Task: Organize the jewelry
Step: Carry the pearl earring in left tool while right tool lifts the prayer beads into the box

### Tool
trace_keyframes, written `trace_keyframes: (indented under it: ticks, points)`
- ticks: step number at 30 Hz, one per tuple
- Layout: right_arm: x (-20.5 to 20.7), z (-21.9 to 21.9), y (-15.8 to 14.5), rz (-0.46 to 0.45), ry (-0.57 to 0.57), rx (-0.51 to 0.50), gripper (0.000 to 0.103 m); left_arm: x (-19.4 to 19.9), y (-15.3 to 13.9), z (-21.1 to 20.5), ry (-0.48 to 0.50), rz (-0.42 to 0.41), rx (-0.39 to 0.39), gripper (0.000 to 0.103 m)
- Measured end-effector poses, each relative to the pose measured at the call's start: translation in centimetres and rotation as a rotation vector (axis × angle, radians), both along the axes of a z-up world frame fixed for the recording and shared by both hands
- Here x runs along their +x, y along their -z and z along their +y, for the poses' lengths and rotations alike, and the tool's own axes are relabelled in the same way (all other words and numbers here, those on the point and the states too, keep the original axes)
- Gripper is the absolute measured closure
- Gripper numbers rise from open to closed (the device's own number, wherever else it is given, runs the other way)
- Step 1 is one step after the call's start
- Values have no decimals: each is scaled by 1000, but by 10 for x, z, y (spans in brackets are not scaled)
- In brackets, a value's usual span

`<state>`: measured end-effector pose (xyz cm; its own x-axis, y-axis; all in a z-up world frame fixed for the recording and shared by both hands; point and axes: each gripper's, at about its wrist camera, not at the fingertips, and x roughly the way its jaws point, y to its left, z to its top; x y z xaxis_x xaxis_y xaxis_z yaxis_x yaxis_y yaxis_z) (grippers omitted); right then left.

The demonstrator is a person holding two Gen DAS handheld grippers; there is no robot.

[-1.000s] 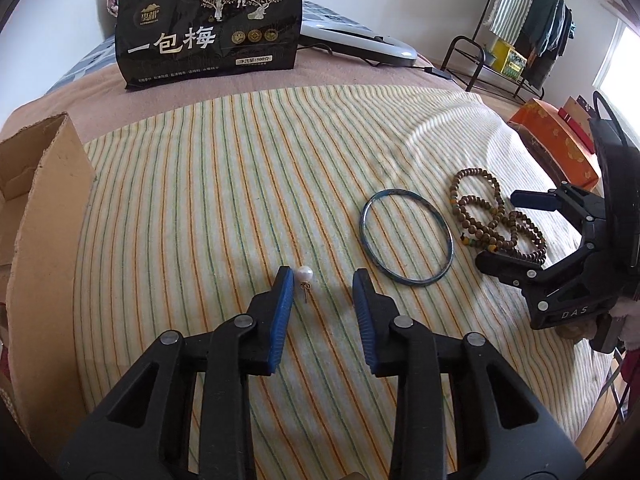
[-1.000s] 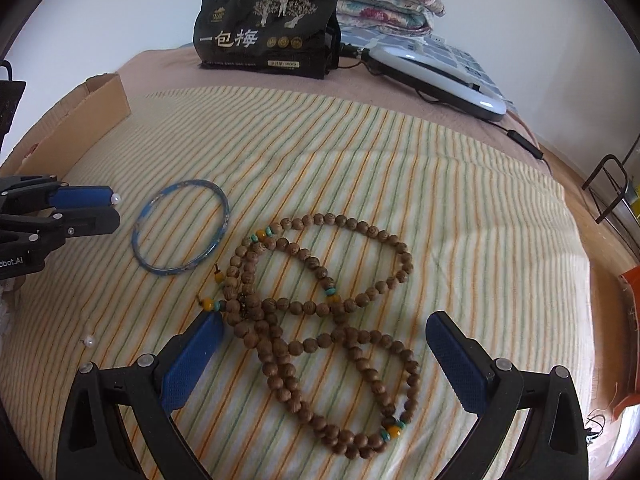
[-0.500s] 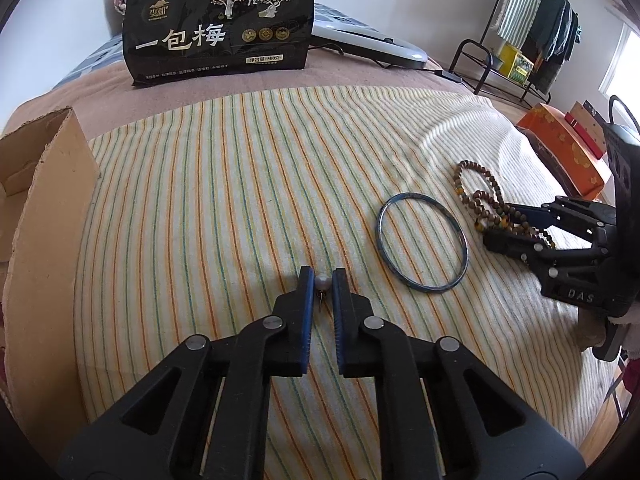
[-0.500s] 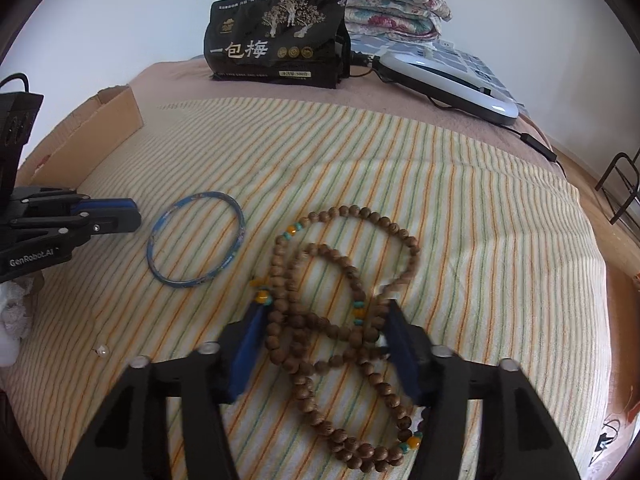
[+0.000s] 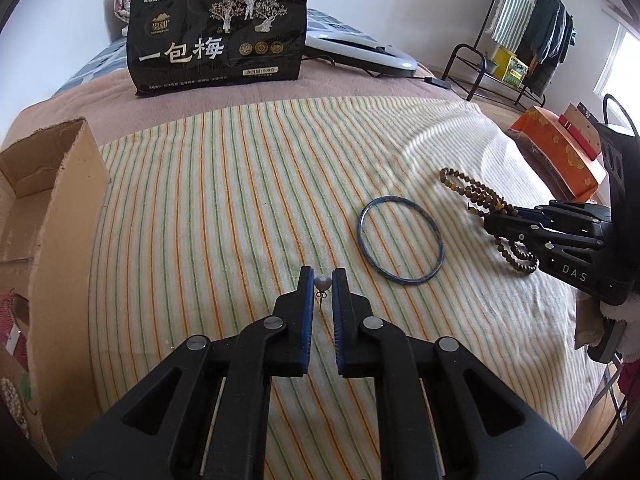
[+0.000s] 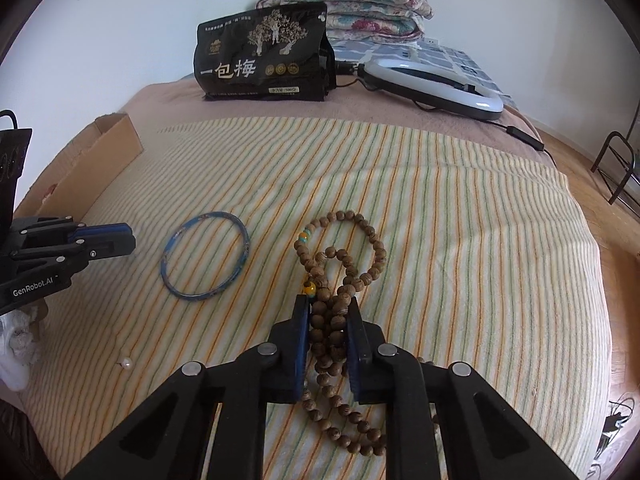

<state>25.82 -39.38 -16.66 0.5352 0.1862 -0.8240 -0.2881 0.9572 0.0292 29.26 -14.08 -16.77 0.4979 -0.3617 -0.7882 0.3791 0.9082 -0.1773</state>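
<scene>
A pearl stud earring [image 5: 322, 282] sits pinched between the blue pads of my left gripper [image 5: 322, 280], just above the striped towel [image 5: 224, 200]. My right gripper [image 6: 329, 312] has its jaws closing on a wooden bead necklace [image 6: 340, 256], with a bunch of strands squeezed between the pads. A blue bangle [image 5: 401, 239] lies flat between the two grippers and shows again as the bangle [image 6: 205, 256] in the right wrist view. A second pearl earring [image 6: 127, 363] lies loose on the towel at lower left.
An open cardboard box [image 5: 60, 208] stands at the towel's left edge. At the back are a black snack bag [image 5: 218, 36] and a ring light [image 6: 432, 80]. An orange box [image 5: 560, 152] and a clothes rack [image 5: 520, 40] stand off the bed's right side.
The left jaws closed from open onto the pearl earring. The right jaws swung in from wide open and gathered the bead strands into a bunch between them.
</scene>
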Motion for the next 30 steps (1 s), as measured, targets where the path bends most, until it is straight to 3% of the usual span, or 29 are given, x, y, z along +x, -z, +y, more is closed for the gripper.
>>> trace_keyframes:
  ticks: [3,6,18,30]
  points:
    - [-6,-2,-10,-15,8,5,89,-6,-10,2,1,-15,-10,96]
    - [-11,-5,-22,-24,16,14,99,-12,-21,5,3,-30,-19,96]
    - [-36,-11,-74,-91,52,48,99,-37,-68,24,-3,-96,-46,96]
    - [-69,9,-136,-184,32,56,99,-71,-117,52,-18,-177,-75,96]
